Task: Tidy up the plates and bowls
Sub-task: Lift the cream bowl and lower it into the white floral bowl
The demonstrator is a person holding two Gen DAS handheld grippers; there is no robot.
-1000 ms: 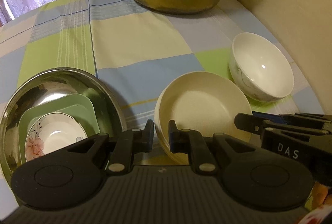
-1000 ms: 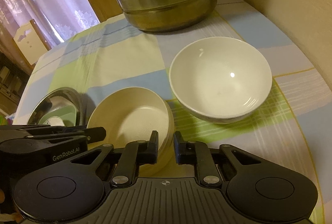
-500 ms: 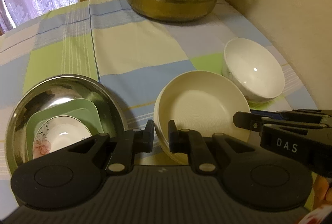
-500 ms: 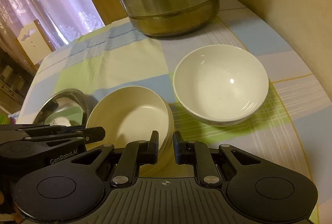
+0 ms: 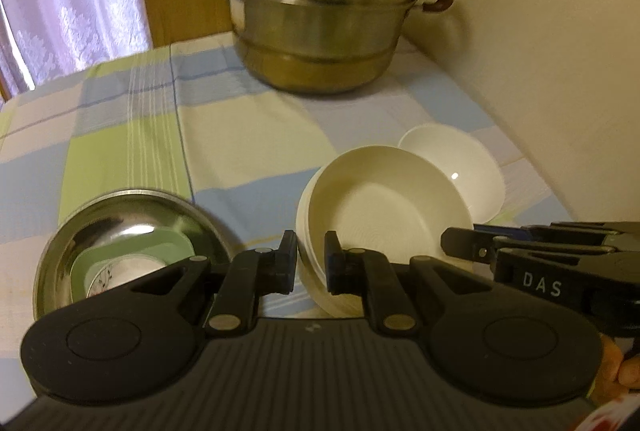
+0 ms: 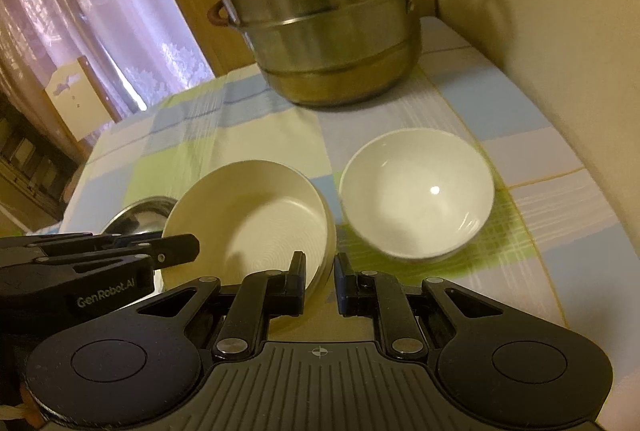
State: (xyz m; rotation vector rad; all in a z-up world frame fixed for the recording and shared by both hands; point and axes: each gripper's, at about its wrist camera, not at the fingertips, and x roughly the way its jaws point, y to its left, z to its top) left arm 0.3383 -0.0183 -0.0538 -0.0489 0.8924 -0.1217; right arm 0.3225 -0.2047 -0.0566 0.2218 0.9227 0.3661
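- The left gripper [image 5: 310, 257] is clamped on the near left rim of the cream plates [image 5: 384, 207], a tilted stack.
- The right gripper [image 6: 320, 281] pinches the same stack's [image 6: 248, 215] right rim, its fingers narrowly parted.
- A white bowl [image 6: 416, 191] sits at 2 o'clock of the stack, just beside it, on the checked tablecloth [image 5: 240, 135].
- At 9 o'clock, a steel basin [image 5: 120, 227] holds a green square dish [image 5: 160, 251] and a floral bowl [image 5: 116, 275].
- A 2-tier steel steamer [image 5: 320, 7] stands at 12 o'clock, well apart.
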